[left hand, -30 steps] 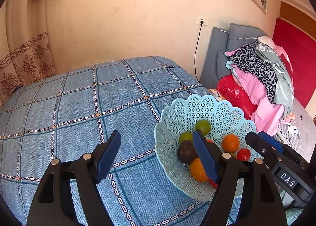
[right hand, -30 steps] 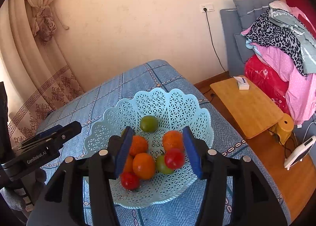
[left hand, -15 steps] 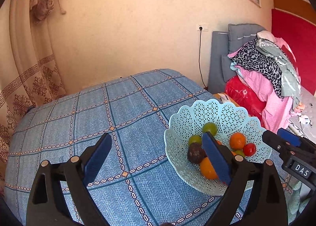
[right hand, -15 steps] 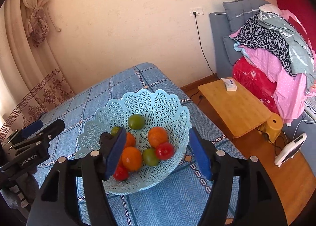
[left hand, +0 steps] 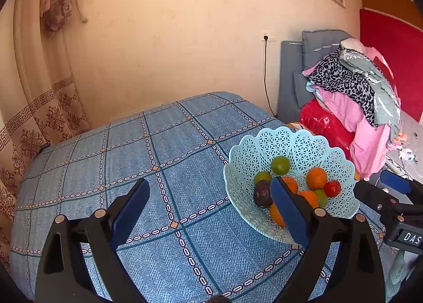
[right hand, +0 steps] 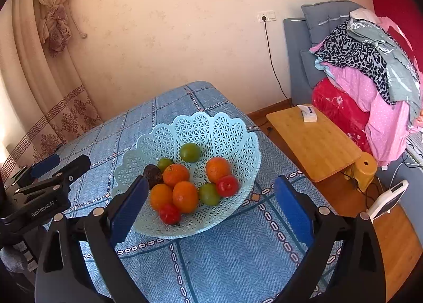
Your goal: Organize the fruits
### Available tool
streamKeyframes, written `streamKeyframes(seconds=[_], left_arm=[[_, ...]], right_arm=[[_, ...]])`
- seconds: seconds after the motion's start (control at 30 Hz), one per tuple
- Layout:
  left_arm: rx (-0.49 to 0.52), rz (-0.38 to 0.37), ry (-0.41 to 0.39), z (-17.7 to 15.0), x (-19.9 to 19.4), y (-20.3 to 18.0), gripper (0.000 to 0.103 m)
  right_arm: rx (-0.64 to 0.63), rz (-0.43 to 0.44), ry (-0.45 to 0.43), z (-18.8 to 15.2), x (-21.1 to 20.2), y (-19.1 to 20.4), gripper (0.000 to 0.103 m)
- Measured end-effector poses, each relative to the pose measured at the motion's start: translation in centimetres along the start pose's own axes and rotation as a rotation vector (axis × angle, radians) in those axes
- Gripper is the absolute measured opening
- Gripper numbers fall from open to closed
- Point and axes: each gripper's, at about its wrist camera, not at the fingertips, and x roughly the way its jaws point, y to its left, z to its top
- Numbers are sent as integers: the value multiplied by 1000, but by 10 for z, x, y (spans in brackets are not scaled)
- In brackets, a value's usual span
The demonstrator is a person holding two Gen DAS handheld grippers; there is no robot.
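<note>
Looking along my left gripper (left hand: 208, 210): fingers (left hand: 129, 209) spread wide, nothing between them, only blue checked cloth on the worktop (left hand: 158, 149). Pale blue lattice plastic basket (left hand: 298, 144) sits right, holding the fruits.

Right gripper (right hand: 211, 210): fingers (right hand: 293, 210) have just been opening, now wide and empty, short of the basket (right hand: 211, 128). Oranges (right hand: 185, 196), green fruits (right hand: 189, 152), red ones (right hand: 227, 185), one dark fruit (right hand: 152, 174) inside.

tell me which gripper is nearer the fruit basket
Right. The right gripper is centered in front of the basket; the left gripper sits off to its left over the blue cloth.
</note>
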Motion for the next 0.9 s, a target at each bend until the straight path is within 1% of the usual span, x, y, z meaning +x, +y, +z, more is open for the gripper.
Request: streamKeyframes(seconds=[0.27,0.4,0.6,0.83,0.9], left_arm=[[12,8,-12,-4,-7,0,92],[39,37,-28,-6,-11,-4,92],[58,36,-31,-11,-12,-7,92],[63,39,-27,-15,-11,-6,92],[66,46,-26,-16,-11,-6,97]], right_arm=[[-26,3,-11,-1,-6,12,99],[-38,-1,-22,-2,-9,17,100],[-67,-12,-41,-4,-12,24,100],[-86,-26,-32,-8,-9,28,100],[-86,-27,-22,-10,-7,28,100]])
